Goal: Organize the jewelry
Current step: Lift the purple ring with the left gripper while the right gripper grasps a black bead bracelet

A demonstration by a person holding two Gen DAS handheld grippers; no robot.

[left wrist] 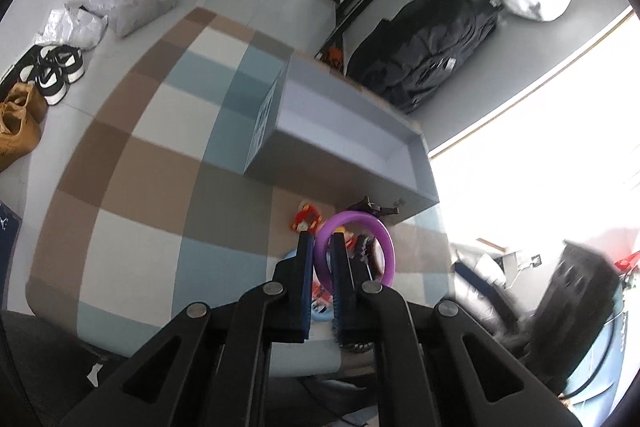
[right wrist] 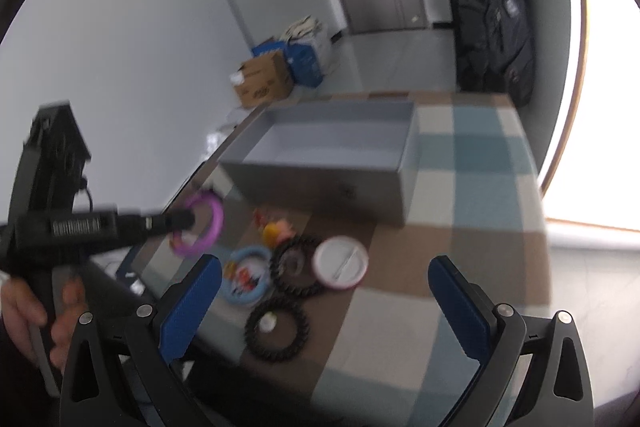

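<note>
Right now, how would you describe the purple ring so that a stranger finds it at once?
Find the grey open box on the checked table. In front of it lies a cluster of rings; the purple ring is lifted beside them, clamped in the left hand-held gripper. It alone is smooth and purple; the neighbours are black or blue.

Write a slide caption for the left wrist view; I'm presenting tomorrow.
Left tool shut on purple plastic bangle, lifted near open grey box on checked tablecloth.

A box (right wrist: 332,163) sits on the counter (right wrist: 472,187); before it lie bracelets (right wrist: 298,265), a lid (right wrist: 340,263) to their right.
</note>
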